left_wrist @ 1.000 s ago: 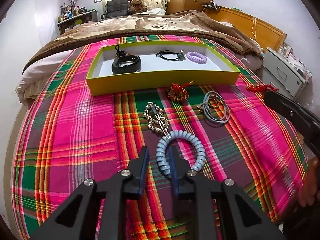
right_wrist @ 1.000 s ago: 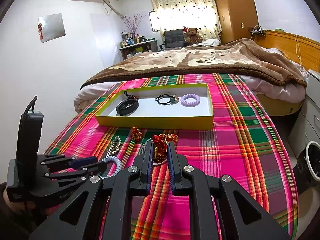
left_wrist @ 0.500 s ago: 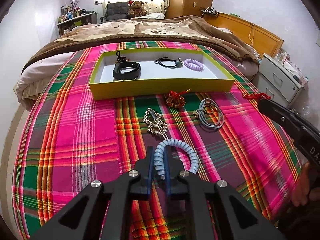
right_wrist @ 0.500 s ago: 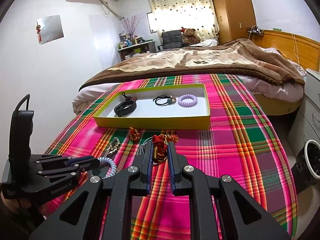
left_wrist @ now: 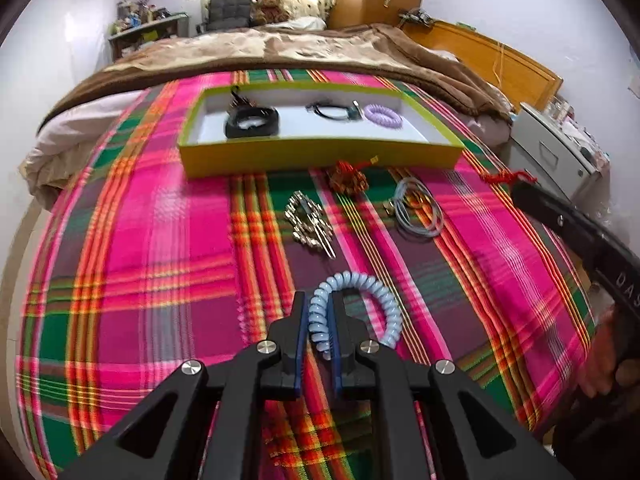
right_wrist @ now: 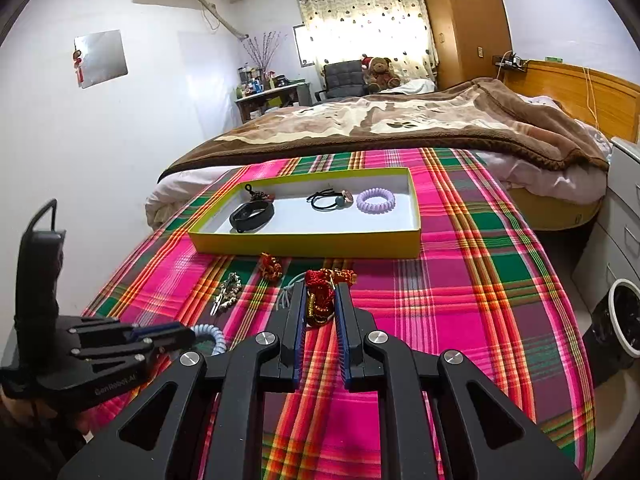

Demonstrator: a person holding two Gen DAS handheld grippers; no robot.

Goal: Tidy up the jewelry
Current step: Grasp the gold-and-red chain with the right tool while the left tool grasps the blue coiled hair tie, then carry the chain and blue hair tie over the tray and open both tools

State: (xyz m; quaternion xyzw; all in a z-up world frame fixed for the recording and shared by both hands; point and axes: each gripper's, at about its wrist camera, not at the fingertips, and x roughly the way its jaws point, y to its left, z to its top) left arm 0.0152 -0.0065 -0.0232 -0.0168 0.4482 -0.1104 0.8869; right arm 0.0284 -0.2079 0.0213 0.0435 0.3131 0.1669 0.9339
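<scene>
Reading "GenRobot.AI" on left hand-held gripper (right_wrist: 188, 336), clamping blue coil bracelet (right_wrist: 214, 338)

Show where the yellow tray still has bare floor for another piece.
Inside the yellow tray, bare white floor lies along the front wall, between the black band and black hair tie, and right of the purple coil. The back-left corner is crowded.

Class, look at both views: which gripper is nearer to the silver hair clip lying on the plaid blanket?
Left. The left gripper, shut on the blue coil tie, sits just behind the silver hair clip. The right gripper, holding the red cord ornament, is farther off to the clip's right.
</scene>
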